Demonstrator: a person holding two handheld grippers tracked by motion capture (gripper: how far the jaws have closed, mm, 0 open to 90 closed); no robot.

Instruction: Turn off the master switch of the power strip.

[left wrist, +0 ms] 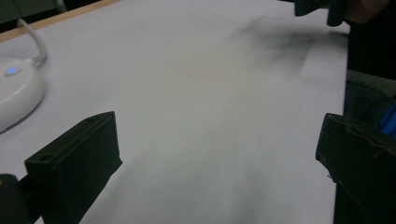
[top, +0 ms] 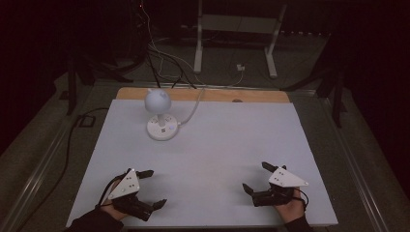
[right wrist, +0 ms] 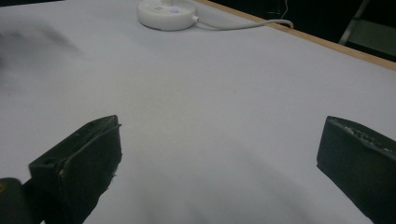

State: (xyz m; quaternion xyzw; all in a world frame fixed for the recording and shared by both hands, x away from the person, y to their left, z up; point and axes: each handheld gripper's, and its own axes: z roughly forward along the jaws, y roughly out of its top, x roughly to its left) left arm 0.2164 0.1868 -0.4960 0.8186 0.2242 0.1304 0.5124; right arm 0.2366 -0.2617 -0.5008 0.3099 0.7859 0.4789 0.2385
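Both claws, left [top: 153,187] and right [top: 255,177], are held wide open near the worktop [top: 232,140], well apart from the lamp [top: 160,116], readied for reaching.

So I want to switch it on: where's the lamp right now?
In the high view the lamp stands at the table's far left, near the wooden back edge, well ahead of the left gripper.

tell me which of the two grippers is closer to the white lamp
The left gripper. The lamp stands at the far left of the white table, on that gripper's side; the right gripper sits across at the near right.
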